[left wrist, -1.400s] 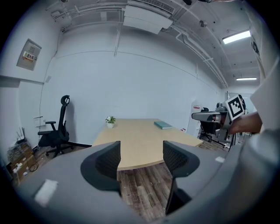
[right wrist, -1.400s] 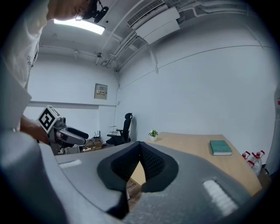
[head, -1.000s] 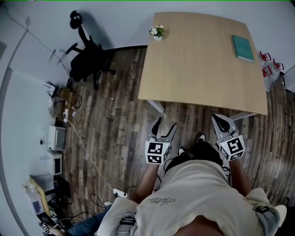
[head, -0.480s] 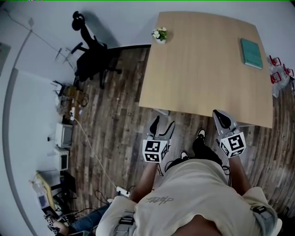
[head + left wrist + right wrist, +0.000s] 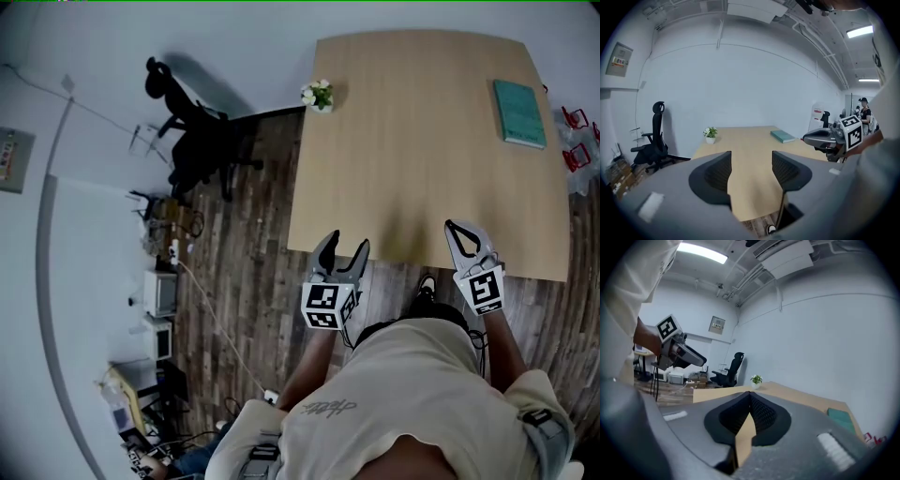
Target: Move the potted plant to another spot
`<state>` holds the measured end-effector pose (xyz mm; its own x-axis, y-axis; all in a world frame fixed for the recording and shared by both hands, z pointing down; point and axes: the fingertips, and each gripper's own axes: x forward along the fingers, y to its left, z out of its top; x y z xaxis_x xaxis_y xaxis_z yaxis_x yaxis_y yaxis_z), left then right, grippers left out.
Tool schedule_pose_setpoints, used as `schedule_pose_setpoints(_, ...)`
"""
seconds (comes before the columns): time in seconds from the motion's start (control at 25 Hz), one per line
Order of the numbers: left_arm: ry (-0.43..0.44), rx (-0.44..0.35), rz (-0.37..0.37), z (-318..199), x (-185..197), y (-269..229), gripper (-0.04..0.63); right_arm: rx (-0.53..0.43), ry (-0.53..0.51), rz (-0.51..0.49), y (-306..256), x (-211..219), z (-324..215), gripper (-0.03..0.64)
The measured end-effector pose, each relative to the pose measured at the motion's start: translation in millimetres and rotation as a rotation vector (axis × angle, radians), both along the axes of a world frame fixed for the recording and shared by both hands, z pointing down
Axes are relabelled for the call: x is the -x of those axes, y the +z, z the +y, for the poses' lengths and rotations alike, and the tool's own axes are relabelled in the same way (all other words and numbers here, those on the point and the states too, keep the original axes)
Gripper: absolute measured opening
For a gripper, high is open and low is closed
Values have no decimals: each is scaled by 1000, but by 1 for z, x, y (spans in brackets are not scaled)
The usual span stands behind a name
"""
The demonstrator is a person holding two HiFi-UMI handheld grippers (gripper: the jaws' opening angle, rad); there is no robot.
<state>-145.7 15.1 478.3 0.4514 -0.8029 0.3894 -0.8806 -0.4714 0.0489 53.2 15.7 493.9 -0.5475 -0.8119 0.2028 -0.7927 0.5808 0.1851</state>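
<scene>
Head view showing potted plant [image 5: 318,94] sitting upright at far-left corner of table [image 5: 412,178], well apart from both grippers. Task barely starting, nothing done yet. Remaining, judging by layout: reaching across to the pot, gripping, lifting, carrying to another spot (e.g. bare wood nearer the teal book [image 5: 519,112]), setting down.

Left gripper [image 5: 344,246] hovering at table's near edge, pointing fwd & slightly down. Jaws standing apart w/ nothing between them, having just been closing a little. Right gripper [image 5: 459,230] hanging over the near edge too, further right, pointing roughly level twd the far side. Jaws pressing together at the tips, gripping nothing. Both forearms extending fwd from the body, marker cubes facing up. Probably making the left gripper the likelier one for the pot, being on that side.
</scene>
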Motion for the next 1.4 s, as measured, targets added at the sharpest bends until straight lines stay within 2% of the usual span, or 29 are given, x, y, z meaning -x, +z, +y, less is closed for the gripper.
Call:
schedule_pose_setpoints(0.12, -45, 44, 22, -12, 6, 6, 287, 62, -11, -125, 7, -3, -14, 3)
schedule_pose_setpoints(0.24, -82, 79, 19, -23, 10, 13, 288, 83, 1, -180, 9, -8, -29, 3)
schedule_pose_setpoints(0.48, -98, 76, 16, -40, -3, 16, 288, 119, -17, -190, 26, -15, -47, 3)
schedule_pose_setpoints(0.72, -84, 90, -10, -64, 3, 20, 288, 131, -10, -196, 22, -14, -69, 3)
schedule_pose_setpoints(0.96, -29, 94, 5, -103, 0, 31, 288, 151, 63, -182, 26, -22, -86, 3)
schedule_pose_setpoints(1.2, 10, 47, 39, -160, 3, 19, 288, 148, 136, -173, 10, -24, -112, 3)
schedule_pose_setpoints(1.4, 40, 25, 25, -195, 15, 19, 288, 158, 197, -305, -10, -11, -145, 3)
